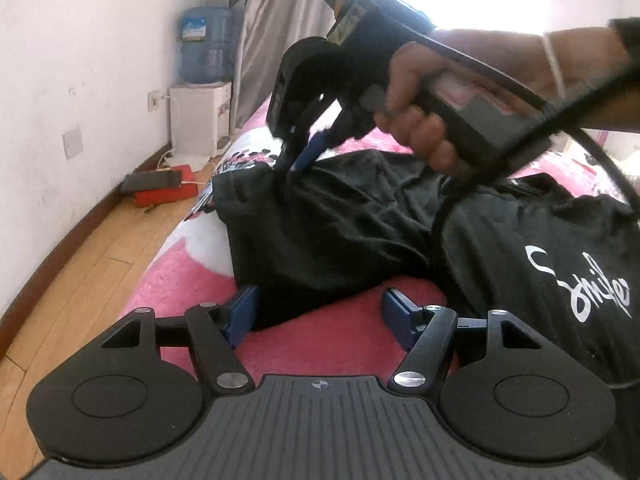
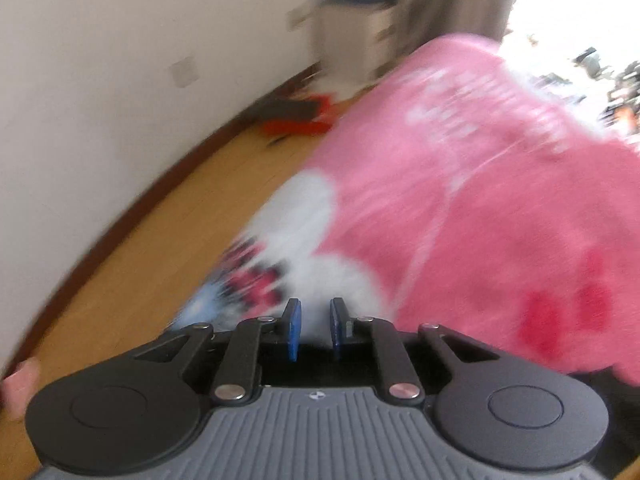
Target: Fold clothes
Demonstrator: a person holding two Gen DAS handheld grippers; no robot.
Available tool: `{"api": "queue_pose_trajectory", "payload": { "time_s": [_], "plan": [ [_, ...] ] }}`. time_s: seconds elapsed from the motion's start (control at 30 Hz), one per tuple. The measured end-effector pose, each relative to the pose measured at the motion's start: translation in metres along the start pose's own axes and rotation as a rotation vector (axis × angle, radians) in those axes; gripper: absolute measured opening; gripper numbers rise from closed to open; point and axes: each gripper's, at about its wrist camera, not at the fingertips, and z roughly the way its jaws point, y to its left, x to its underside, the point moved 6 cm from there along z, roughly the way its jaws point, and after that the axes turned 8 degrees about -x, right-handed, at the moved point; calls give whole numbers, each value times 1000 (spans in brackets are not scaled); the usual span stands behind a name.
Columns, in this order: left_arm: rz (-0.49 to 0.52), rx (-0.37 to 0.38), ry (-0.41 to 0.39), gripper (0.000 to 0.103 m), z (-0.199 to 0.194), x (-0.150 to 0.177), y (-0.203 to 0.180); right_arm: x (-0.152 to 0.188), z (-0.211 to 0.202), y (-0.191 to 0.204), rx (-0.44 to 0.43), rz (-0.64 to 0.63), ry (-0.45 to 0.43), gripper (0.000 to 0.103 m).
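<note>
Left wrist view shows my left tool (image 1: 316, 312) spread wide at the near hem of the black T-shirt (image 1: 360, 232) on the pink bed (image 1: 320, 352), ready to pinch. My right tool (image 1: 298, 160) sits at the far corner; its pads stand nearly together, but whether they hold cloth I cannot tell.
</note>
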Motion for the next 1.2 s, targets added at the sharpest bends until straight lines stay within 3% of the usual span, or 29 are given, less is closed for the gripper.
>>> {"api": "queue_pose_trajectory", "payload": {
  "time_s": [0.07, 0.23, 0.4, 0.47, 0.6, 0.73, 0.87, 0.93, 1.03, 1.2],
  "plan": [
    [-12, 7, -4, 68, 0, 1, 2, -7, -18, -18, 35, 46, -65, 18],
    [-56, 28, -7, 68, 2, 2, 9, -3, -96, -81, -5, 230, -240, 18],
    [-107, 62, -7, 68, 2, 1, 13, 35, -212, -141, -10, 195, -335, 21],
    [-124, 71, -6, 68, 3, 0, 16, 68, -263, -158, 2, 129, -376, 34],
    [-118, 52, 11, 68, 2, -3, 16, 173, -340, -180, 87, 8, -365, 35],
    [-71, -27, 15, 68, -9, -13, 22, 301, -371, -190, 295, 29, -291, 35],
    [-49, -77, -47, 68, -29, -38, 26, 381, -379, -184, 522, 174, -267, 35],
    [-66, -39, -63, 68, -30, -53, 18, 393, -381, -176, 574, 258, -248, 35],
    [-78, 82, -54, 68, -17, -69, -17, 385, -387, -164, 612, 304, -217, 35],
    [-26, 224, -53, 68, 16, -80, -93, 367, -409, -135, 587, 239, -204, 35]
  ]
}}
